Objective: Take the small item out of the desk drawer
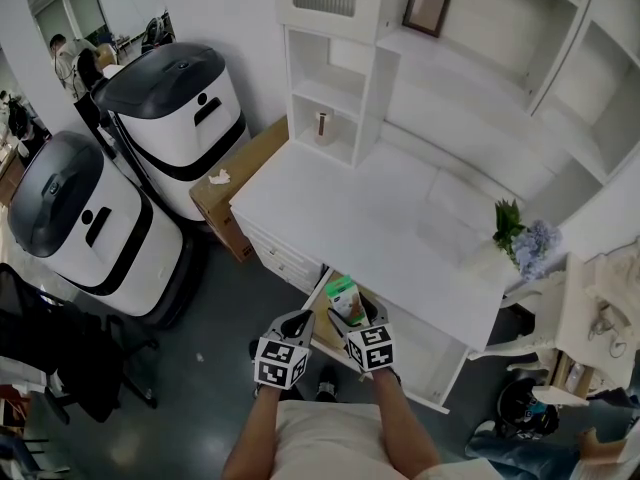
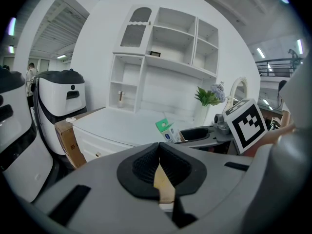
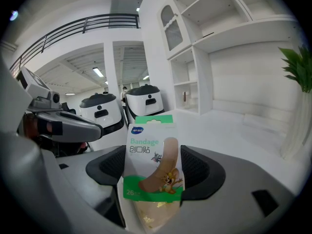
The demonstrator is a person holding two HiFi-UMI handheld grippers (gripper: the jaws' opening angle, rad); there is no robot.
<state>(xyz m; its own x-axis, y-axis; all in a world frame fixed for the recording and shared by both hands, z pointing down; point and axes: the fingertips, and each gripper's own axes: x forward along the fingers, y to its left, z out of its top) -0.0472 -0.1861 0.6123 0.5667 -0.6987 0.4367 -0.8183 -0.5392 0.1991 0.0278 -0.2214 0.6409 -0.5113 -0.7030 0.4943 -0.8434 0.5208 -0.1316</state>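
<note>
Right tongs (image 3: 154, 175) are clamped on the bandage pack (image 3: 151, 143), long side upright over the open drawer (image 1: 316, 300), while the left tongs (image 2: 159, 172) sit pinched shut on nothing alongside.

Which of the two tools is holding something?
The right tool, clamped on a green-and-white bandage packet; the left tool is shut and empty.

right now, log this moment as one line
right gripper: shut on green-and-white bandage pack | pack: held above open desk drawer | left gripper: shut, empty
</note>
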